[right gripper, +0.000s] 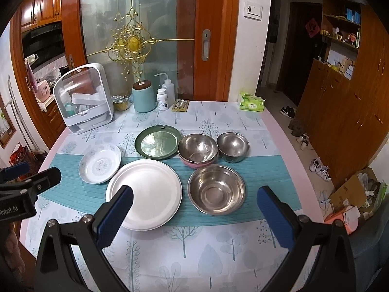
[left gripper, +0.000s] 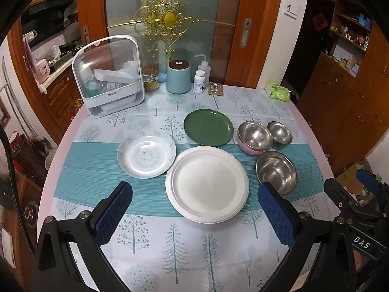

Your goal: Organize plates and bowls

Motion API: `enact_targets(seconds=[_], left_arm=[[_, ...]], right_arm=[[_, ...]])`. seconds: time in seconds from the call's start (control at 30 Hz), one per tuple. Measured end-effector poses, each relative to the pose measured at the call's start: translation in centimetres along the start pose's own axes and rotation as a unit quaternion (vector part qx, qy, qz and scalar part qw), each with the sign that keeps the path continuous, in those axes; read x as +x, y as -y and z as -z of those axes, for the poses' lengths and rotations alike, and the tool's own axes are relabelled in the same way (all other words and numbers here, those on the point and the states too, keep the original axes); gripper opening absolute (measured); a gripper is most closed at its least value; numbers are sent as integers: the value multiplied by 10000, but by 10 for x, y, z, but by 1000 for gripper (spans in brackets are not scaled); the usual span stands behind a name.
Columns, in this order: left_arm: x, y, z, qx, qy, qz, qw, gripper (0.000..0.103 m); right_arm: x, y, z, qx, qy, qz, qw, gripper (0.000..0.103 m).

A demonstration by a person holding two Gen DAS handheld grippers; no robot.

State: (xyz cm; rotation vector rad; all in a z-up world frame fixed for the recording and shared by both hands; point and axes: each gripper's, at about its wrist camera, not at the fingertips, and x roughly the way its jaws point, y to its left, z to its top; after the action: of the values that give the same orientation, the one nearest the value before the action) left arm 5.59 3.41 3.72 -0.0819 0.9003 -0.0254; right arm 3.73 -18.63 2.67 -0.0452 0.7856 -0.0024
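My left gripper and right gripper: both spread wide, empty, above the table's near edge. White plate and steel bowl just ahead. Only the right view shows floor shoes.

Clear storage box, teal canister, pill bottle, tissue pack.

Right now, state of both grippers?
Left gripper: open, holding nothing, above the white plate.
Right gripper: open, holding nothing.
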Motion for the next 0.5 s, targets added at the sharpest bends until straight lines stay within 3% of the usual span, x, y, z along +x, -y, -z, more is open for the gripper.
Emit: enact_targets(seconds=[0.17, 0.4, 0.5], left_arm=[[23, -10, -5, -85, -231, -26, 9997, 102], [60, -34, -4, -304, -116, 444, 9985, 102], [84, -43, 0, -319, -306, 400, 9982, 102]], right_arm=[[17, -5, 1, -34, -103, 23, 9999, 102], [55, -10, 8, 30, -418, -67, 9991, 98], [75, -10, 15, 91, -623, -141, 9979, 95]])
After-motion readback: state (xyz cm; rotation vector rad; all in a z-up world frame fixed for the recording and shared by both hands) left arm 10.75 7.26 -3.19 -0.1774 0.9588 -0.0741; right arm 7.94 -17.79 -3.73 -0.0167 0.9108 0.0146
